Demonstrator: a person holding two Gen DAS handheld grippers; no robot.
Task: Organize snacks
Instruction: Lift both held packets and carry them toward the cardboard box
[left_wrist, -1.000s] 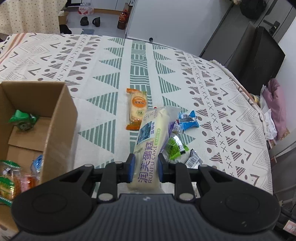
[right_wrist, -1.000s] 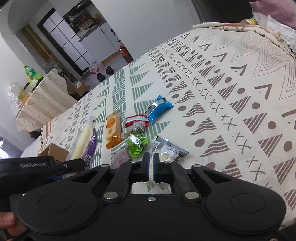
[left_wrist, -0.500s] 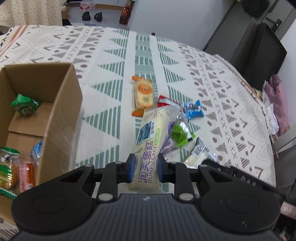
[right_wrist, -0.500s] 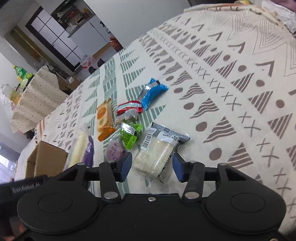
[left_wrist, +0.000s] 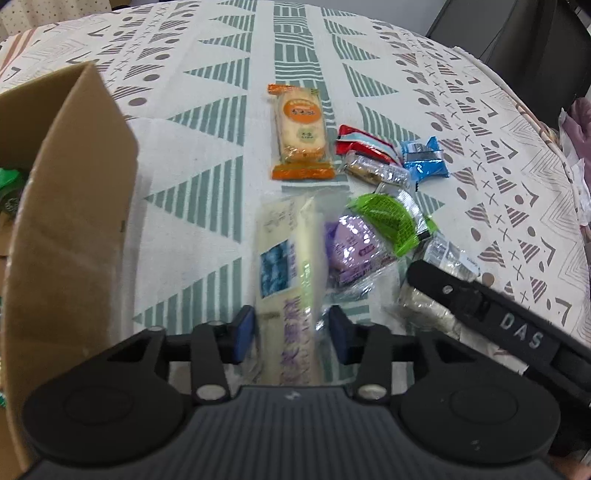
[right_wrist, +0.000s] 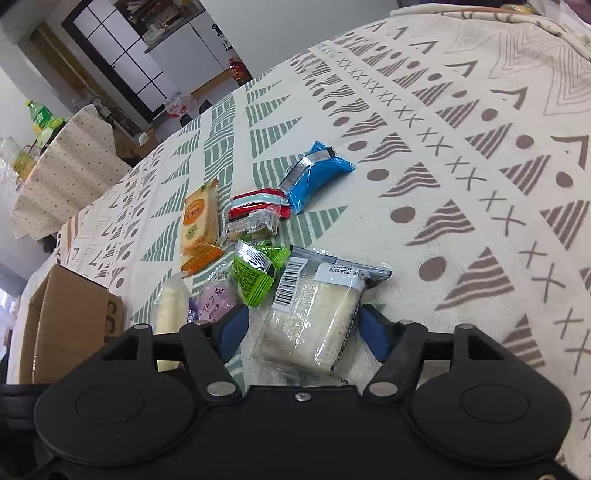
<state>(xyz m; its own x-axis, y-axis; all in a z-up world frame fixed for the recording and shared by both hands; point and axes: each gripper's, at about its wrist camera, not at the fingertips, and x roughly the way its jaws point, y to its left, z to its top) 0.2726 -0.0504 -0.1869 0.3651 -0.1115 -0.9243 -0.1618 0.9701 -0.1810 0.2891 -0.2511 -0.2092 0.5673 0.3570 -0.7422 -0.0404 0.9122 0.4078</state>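
Observation:
My left gripper (left_wrist: 291, 334) is open around the long white cake pack (left_wrist: 286, 280), which lies blurred between the fingers. My right gripper (right_wrist: 303, 330) is open, its blue pads on either side of a clear pack of white rice cake (right_wrist: 314, 314) lying on the cloth. Other snacks lie in a group: an orange cracker pack (left_wrist: 301, 129), a red pack (left_wrist: 364, 146), a blue pack (left_wrist: 423, 160), a green pack (left_wrist: 388, 218) and a purple pack (left_wrist: 354, 249). The cardboard box (left_wrist: 70, 236) stands at the left.
The patterned tablecloth (left_wrist: 207, 122) covers the table. The right gripper's body (left_wrist: 498, 314) crosses the lower right of the left wrist view. The box holds a green snack (left_wrist: 9, 184). A spotted-cloth table (right_wrist: 70, 162) and bottles stand beyond.
My left gripper has opened and let go of the long cake pack near the other snacks. My right gripper has opened wide and moved down over the rice cake pack.

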